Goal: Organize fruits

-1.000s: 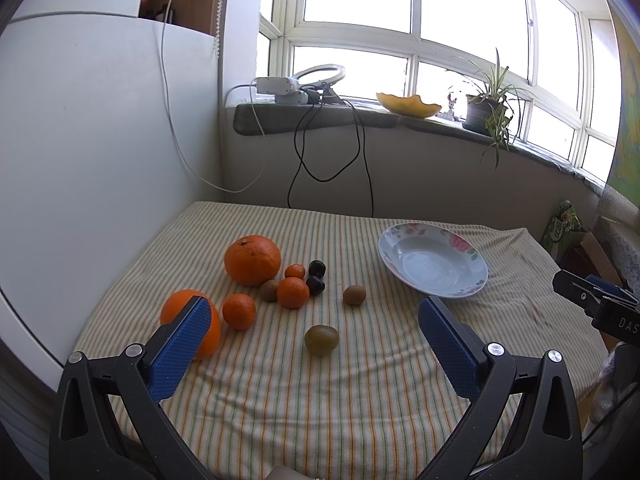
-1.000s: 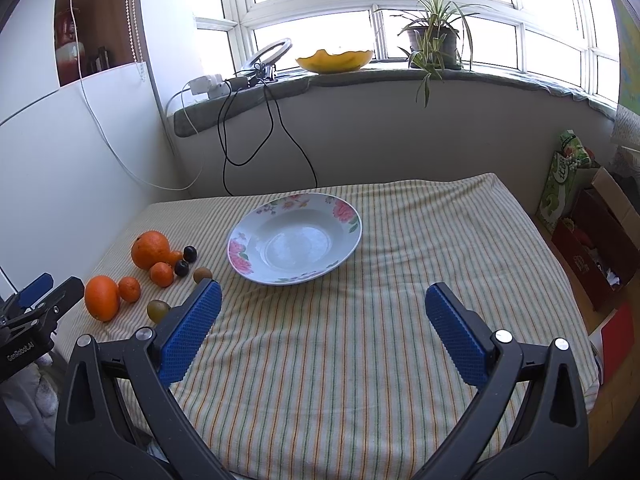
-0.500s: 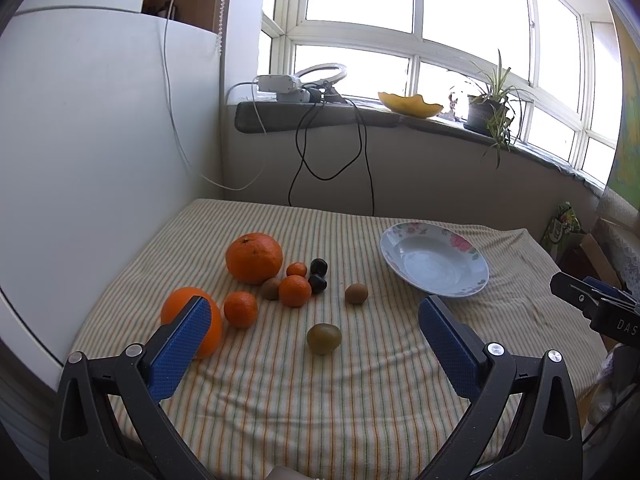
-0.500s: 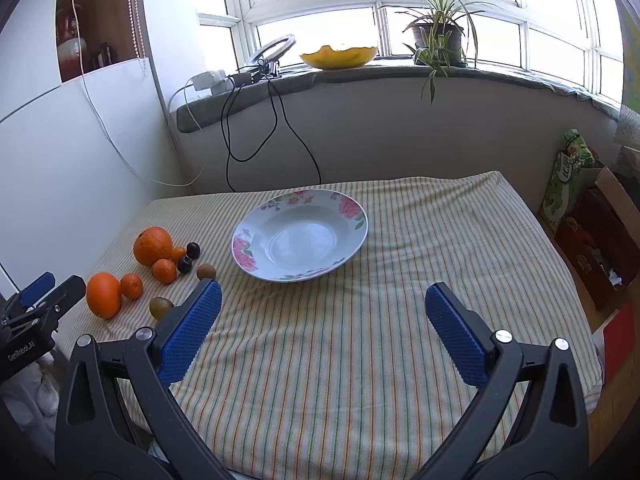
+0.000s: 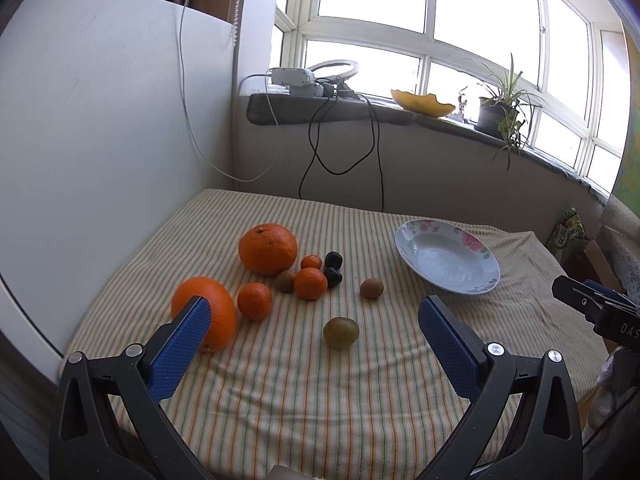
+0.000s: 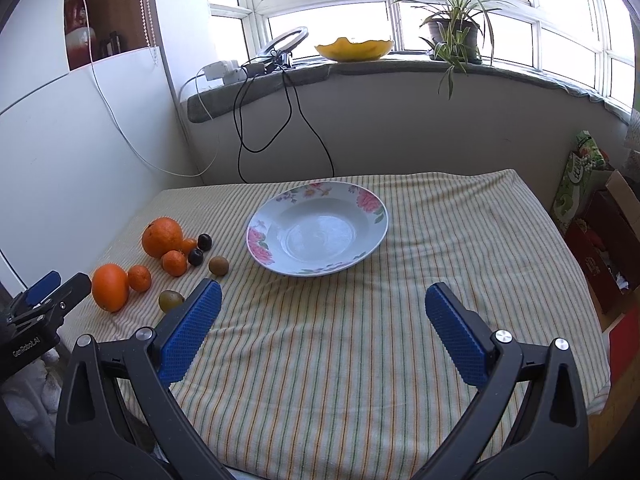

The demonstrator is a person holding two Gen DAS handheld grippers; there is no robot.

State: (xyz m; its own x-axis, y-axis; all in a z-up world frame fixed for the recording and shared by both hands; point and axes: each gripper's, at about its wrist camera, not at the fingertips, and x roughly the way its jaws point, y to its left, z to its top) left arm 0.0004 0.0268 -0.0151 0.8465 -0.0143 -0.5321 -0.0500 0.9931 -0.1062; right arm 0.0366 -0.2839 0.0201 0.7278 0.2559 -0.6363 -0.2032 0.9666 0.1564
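Fruit lies in a loose cluster on the striped cloth: a large orange [image 5: 268,248] at the back, a second orange [image 5: 208,308] nearer, partly behind my left finger, small mandarins [image 5: 310,283], two dark plums [image 5: 333,268], brown kiwis [image 5: 371,288] and a greenish kiwi [image 5: 341,332]. A floral plate [image 5: 448,256] sits empty to their right. My left gripper [image 5: 314,332] is open above the near cloth, short of the green kiwi. My right gripper [image 6: 323,318] is open in front of the plate [image 6: 318,234], with the fruit cluster [image 6: 162,237] to its left.
A white wall panel [image 5: 100,140] bounds the table's left side. Cables [image 5: 340,152] hang from the windowsill, which carries a yellow bowl [image 6: 354,49] and a potted plant [image 6: 454,32]. Boxes and a green bag [image 6: 580,176] stand on the floor past the table's right edge.
Both views have shifted slightly; the fruit and plate sit a little lower and closer in frame. Both grippers stay open and no fruit has moved.
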